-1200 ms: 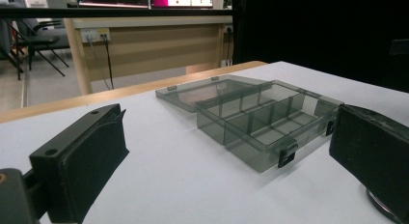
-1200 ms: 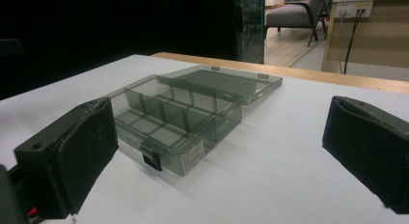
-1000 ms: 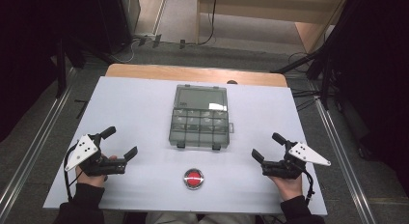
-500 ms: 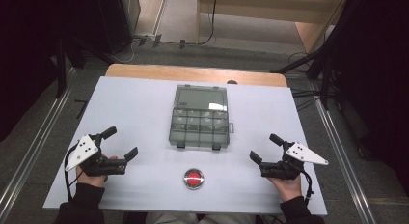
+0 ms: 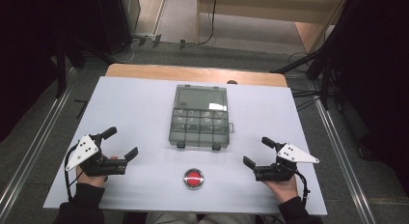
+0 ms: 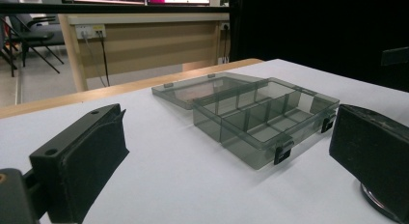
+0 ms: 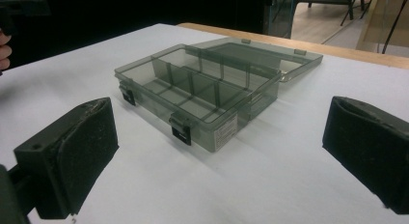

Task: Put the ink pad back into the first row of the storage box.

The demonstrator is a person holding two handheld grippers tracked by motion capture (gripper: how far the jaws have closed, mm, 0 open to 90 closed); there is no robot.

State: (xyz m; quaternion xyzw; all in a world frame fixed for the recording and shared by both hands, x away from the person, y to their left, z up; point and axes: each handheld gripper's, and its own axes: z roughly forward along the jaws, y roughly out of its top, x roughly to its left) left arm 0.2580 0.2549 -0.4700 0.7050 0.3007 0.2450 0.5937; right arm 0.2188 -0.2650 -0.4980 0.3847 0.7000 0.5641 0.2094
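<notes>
While both grippers wait, nothing is in hand yet.
At mid-bench the box (image 5: 199,119) lies with its lid flat on the far side, compartments looking bare; left gripper (image 5: 119,143) and right gripper (image 5: 259,151) rest near, fingers spread and holding nothing, a red button (image 5: 193,178) between them.

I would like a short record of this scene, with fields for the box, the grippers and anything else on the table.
box: clear grey compartment box, lid open and lying flat behind it, compartments look empty
left gripper: open, holds nothing, apart from the box
right gripper: open, holds nothing, apart from the box
other item: round red button near the front edge
surface: white table
</notes>
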